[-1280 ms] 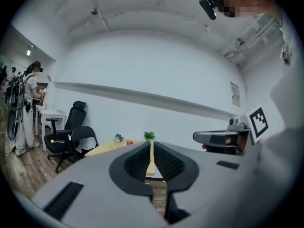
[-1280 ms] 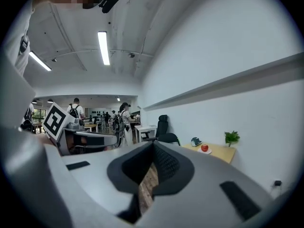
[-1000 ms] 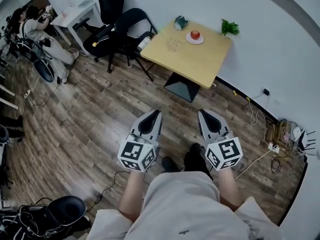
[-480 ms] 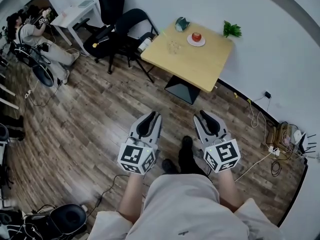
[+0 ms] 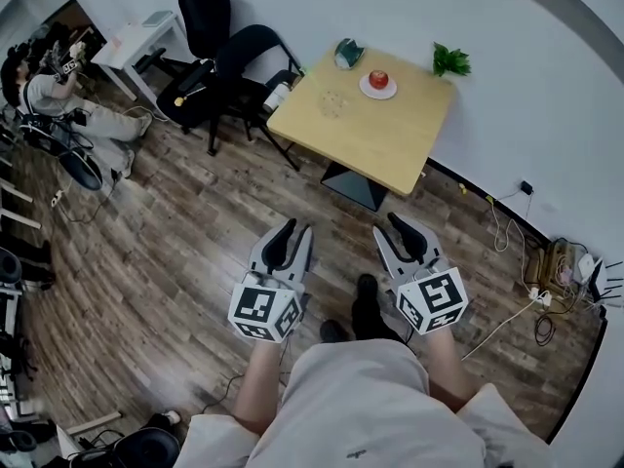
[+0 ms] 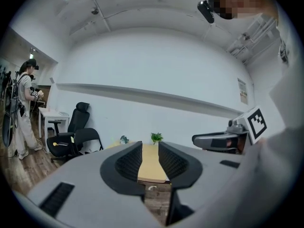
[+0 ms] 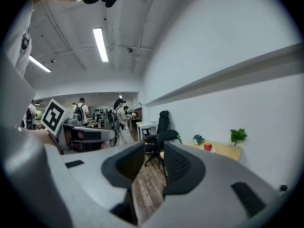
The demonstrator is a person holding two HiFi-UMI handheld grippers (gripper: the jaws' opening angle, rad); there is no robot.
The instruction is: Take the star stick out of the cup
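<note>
Clenched a second ago, the right gripper (image 5: 386, 228) is opening its jaws, nothing between them. The left gripper (image 5: 297, 230) hangs released, empty.

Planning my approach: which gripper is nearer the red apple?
Right. The right gripper, fingers opening and empty, is back from the red apple, roughly in line; the left gripper is offset further left.

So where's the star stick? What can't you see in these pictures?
- Star stick: head view, not findable; only a faint clear thing on the table, too small to name.
- Teal thing: head view, too small to tell what.
- Table again: left gripper view, mostly hidden behind the jaws.
</note>
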